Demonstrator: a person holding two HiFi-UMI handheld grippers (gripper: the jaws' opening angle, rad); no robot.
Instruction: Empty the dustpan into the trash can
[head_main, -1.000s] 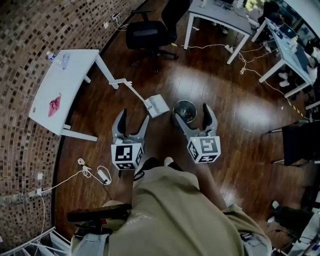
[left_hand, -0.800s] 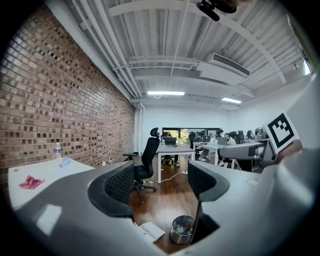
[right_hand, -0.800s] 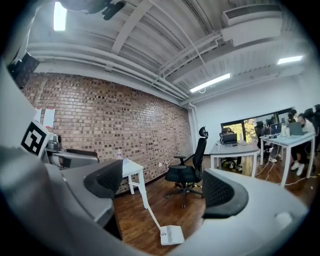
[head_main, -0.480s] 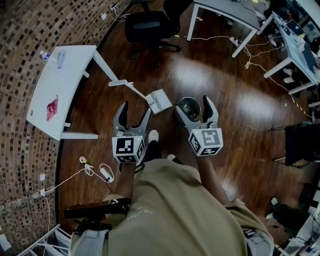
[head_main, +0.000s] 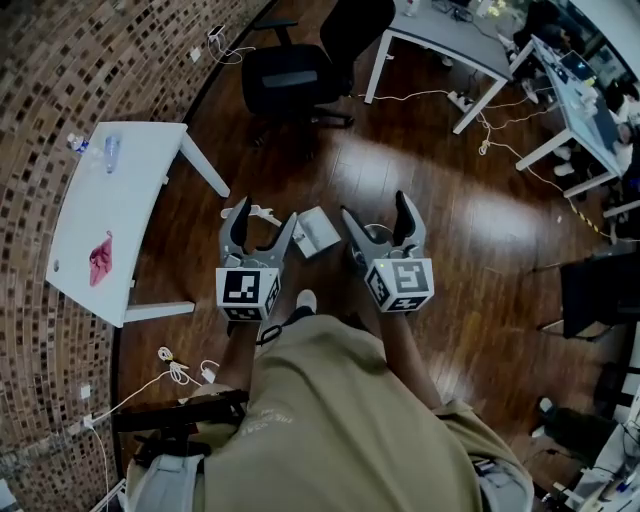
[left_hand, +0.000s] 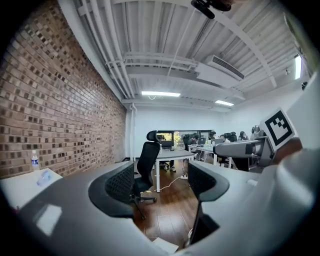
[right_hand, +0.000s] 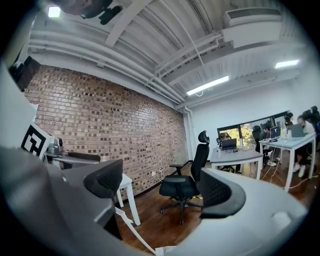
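White dustpan (head_main: 318, 232) on the wood floor (head_main: 450, 200), between two spread, empty grippers; its long handle (head_main: 260, 212) runs left toward the left gripper (head_main: 265, 224), nearer than the right gripper (head_main: 377, 212)

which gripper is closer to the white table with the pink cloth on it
Left. The left gripper is just right of the white table in the head view; the right gripper is farther right, beyond the dustpan.
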